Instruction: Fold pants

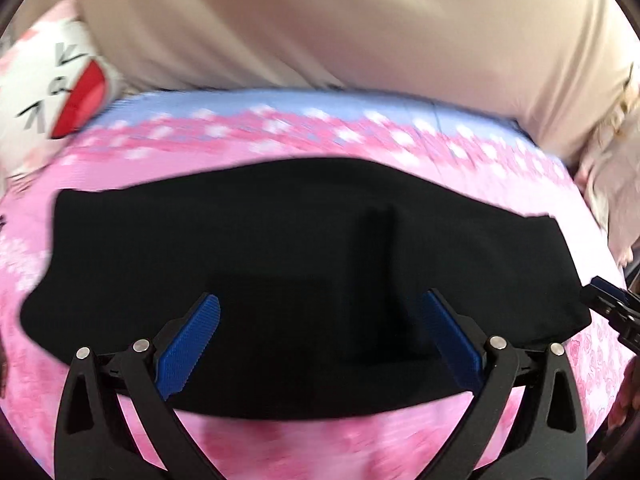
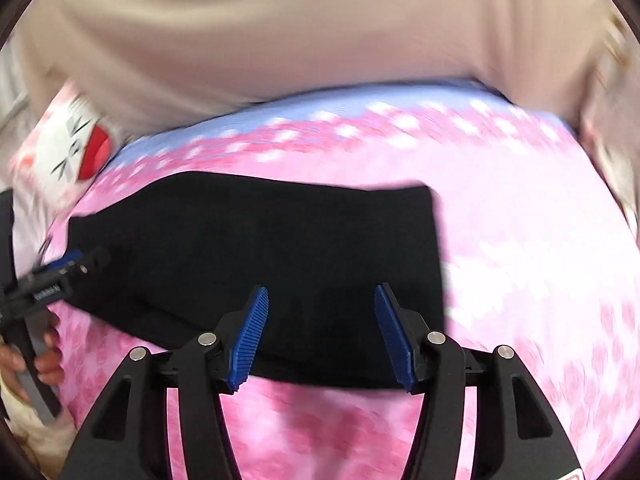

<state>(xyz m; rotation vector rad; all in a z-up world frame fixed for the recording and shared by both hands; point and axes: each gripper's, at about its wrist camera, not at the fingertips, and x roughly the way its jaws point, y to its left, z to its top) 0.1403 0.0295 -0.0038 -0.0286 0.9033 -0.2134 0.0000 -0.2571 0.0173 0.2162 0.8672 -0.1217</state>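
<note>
While black pants [image 1: 304, 264] lie folded, both grippers [image 1: 320, 332] [image 2: 322, 332] gape empty; pillow [image 1: 52, 88] lettering blurred, unreadable

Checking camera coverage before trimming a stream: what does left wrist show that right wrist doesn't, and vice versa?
Only the left wrist view: the left tongs head-on, open over the black pants with nothing between them, a raised vertical crease in the cloth, and the right tongs poking in at the right edge.

Only the right wrist view: the right tongs head-on, open, the pants' squared right end, and a hand gripping the left tongs' handle.

Both: folded pants on the pink floral sheet, beige cloth behind, a white and red printed item at left.
</note>
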